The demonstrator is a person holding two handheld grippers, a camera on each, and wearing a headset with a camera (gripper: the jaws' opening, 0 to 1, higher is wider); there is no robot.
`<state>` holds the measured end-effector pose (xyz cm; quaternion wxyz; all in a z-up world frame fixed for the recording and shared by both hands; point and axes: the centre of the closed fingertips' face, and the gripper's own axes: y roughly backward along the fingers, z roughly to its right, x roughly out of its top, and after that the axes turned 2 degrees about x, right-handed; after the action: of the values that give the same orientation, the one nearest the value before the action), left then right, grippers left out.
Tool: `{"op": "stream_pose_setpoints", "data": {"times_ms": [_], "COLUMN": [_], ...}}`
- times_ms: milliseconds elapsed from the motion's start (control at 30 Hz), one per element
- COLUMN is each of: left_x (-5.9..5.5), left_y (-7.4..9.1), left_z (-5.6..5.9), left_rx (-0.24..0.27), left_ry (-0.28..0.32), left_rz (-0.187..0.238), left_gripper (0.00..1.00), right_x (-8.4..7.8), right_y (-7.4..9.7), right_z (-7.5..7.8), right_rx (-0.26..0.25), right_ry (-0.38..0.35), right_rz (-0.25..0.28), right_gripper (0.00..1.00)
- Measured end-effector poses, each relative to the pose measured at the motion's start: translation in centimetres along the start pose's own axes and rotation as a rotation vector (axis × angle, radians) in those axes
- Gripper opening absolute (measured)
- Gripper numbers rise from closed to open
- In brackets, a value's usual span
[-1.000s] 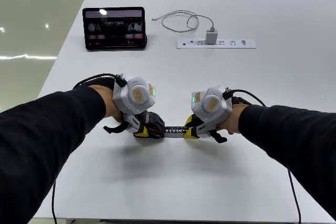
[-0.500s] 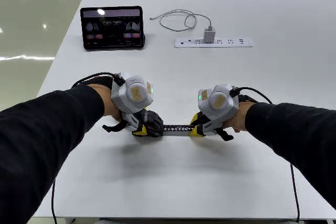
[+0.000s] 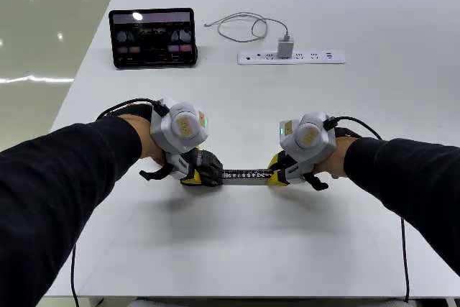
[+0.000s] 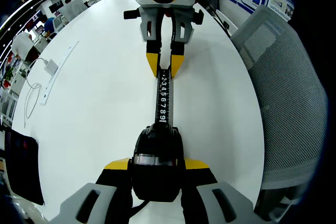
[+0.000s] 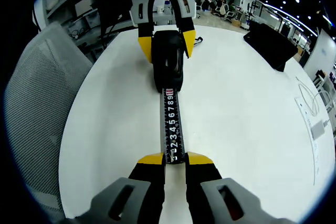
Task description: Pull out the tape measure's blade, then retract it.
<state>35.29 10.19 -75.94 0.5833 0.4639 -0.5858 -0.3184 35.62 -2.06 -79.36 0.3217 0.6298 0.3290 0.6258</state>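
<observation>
2 claws share the job on the counter (image 3: 287, 235): the left claw (image 4: 157, 165) squeezes the tape measure (image 5: 169, 59) to hold it steady, so the right claw (image 5: 169, 158), pinching the blade (image 5: 171, 124) at its tip, can pull.

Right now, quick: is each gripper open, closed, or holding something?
Left gripper: closed on the tape measure case.
Right gripper: closed on the end of the blade, which is partly pulled out.

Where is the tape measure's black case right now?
In the head view the case sits left of centre near the front edge of the table, clamped in the left hand-held gripper, its blade stretched across to the right hand-held gripper.
</observation>
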Motion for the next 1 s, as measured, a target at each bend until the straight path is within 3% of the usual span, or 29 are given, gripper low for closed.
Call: {"op": "stream_pose_setpoints", "data": {"times_ms": [1000], "left_x": [0.0], "left_y": [0.0], "left_z": [0.0], "left_rx": [0.003], "left_ry": [0.003], "left_rz": [0.008], "left_gripper": [0.31], "right_x": [-2.5], "right_y": [1.8], "right_z": [0.0], "right_rx": [-0.018], "right_ry": [-0.023], "right_rz": [-0.008], "right_gripper": [0.09]}}
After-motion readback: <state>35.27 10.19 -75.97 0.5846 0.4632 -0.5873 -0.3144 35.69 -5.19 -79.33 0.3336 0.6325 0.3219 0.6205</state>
